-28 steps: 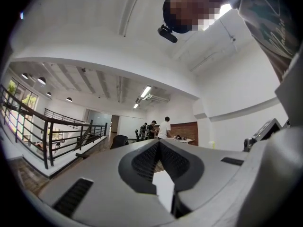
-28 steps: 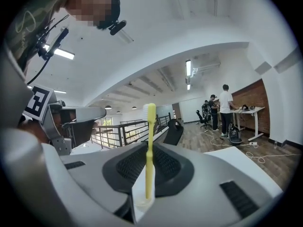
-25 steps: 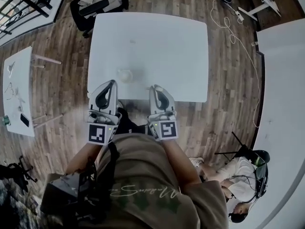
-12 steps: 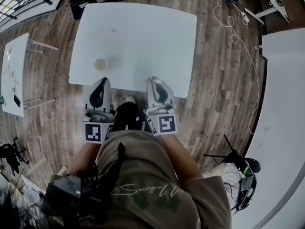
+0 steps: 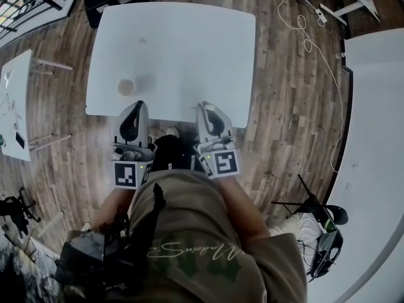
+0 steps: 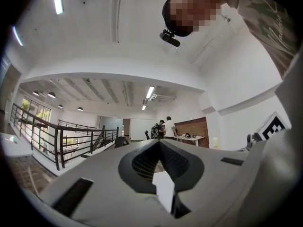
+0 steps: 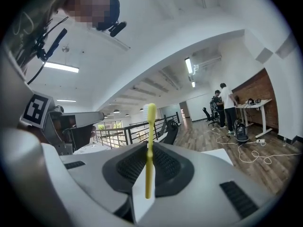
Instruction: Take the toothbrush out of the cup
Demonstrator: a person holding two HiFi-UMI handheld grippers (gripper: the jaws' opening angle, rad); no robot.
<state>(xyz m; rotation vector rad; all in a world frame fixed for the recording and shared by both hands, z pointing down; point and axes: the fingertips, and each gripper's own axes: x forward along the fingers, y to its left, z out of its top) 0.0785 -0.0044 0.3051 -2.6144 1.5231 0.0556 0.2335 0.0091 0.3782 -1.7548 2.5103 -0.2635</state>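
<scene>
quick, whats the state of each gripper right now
Left gripper: closed, nothing between its jaws.
Right gripper: closed on the yellow toothbrush, which stands upright.

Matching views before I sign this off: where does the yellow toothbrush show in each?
Head view: not discernible beyond the right gripper.
Left gripper view: not in it.
Right gripper view: yellow toothbrush upright at centre, clamped between the jaws.
Shared landmark: the black railing, top left in head view.
</scene>
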